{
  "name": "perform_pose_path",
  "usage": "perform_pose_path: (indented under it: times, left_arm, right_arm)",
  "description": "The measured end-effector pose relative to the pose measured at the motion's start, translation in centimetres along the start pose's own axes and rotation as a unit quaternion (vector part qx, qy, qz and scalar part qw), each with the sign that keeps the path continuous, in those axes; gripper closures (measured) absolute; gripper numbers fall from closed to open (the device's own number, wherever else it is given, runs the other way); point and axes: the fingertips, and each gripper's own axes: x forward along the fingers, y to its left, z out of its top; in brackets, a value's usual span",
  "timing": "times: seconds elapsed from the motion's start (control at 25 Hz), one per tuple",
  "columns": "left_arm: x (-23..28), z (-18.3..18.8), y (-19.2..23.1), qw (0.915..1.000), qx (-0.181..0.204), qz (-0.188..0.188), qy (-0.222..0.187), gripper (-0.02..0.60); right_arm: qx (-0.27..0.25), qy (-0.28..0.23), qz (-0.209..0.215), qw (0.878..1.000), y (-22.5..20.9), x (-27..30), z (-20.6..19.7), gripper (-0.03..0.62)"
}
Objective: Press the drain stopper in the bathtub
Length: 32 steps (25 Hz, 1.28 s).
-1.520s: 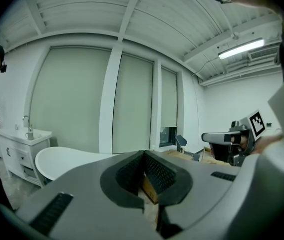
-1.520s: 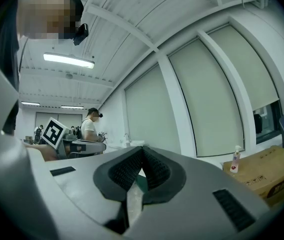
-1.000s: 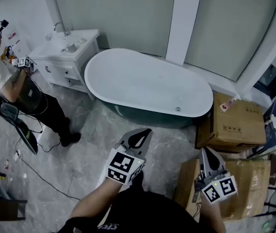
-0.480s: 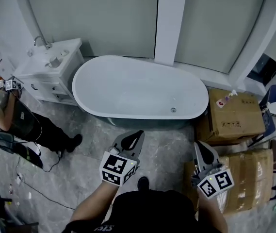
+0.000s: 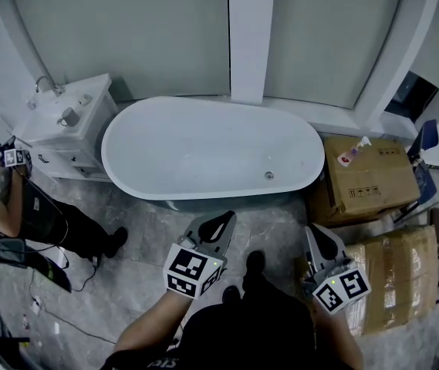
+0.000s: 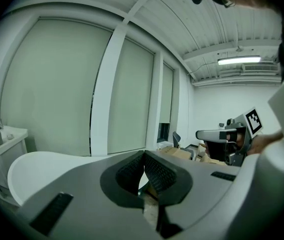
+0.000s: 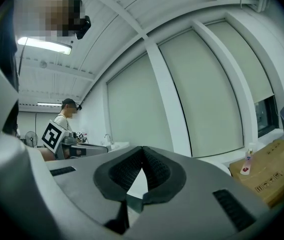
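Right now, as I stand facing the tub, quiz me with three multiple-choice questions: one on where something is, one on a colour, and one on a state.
1. Where in the bathtub is the drain stopper?
A) at its far left end
B) toward its right end, by the cardboard boxes
C) on the floor outside it

2. What colour is the tub's inside?
A) black
B) white
C) yellow

3. How are the left gripper and right gripper?
A) both wide open
B) left shut on the stopper
C) both shut, empty

Answers:
1 B: in the head view the stopper sits near the end beside the boxes.
2 B: the basin is plain white.
3 C: each gripper view shows the jaws together with nothing between them.
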Motion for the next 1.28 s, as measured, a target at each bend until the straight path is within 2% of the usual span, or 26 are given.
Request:
perform_pose_path:
  times: [0.28,0.6,0.84,1.08,1.28]
  left_arm:
    - [6.3,0.4,3.2,0.9997,0.002,0.004,0.025,0.568]
    - [17.5,2.1,8.1,0.9986,-0.011,0.012,0.05,0.568]
    - [24.2,3.0,11.3,0.9974,-0.017,0.019,0.068,0.568]
    - [28.5,3.9,13.1,0.9971,-0.02,0.018,0.071,0.568]
    - [29.5,4.1,14.2,0.9975,-0.027,0.021,0.061,0.568]
  right_arm:
    - [0.031,0.001,0.001,1.0,-5.9,5.4,-0.2,0.58]
    - [0.042,0.012,0.015,0.999,-15.6,14.1,1.2,0.58]
    - [0.057,0.026,0.021,0.998,-21.1,19.3,1.4,0.58]
    - [0.06,0.04,0.031,0.997,-24.3,23.0,1.7,0.58]
    - [0.042,0.05,0.044,0.997,-24.5,24.6,2.3,0.58]
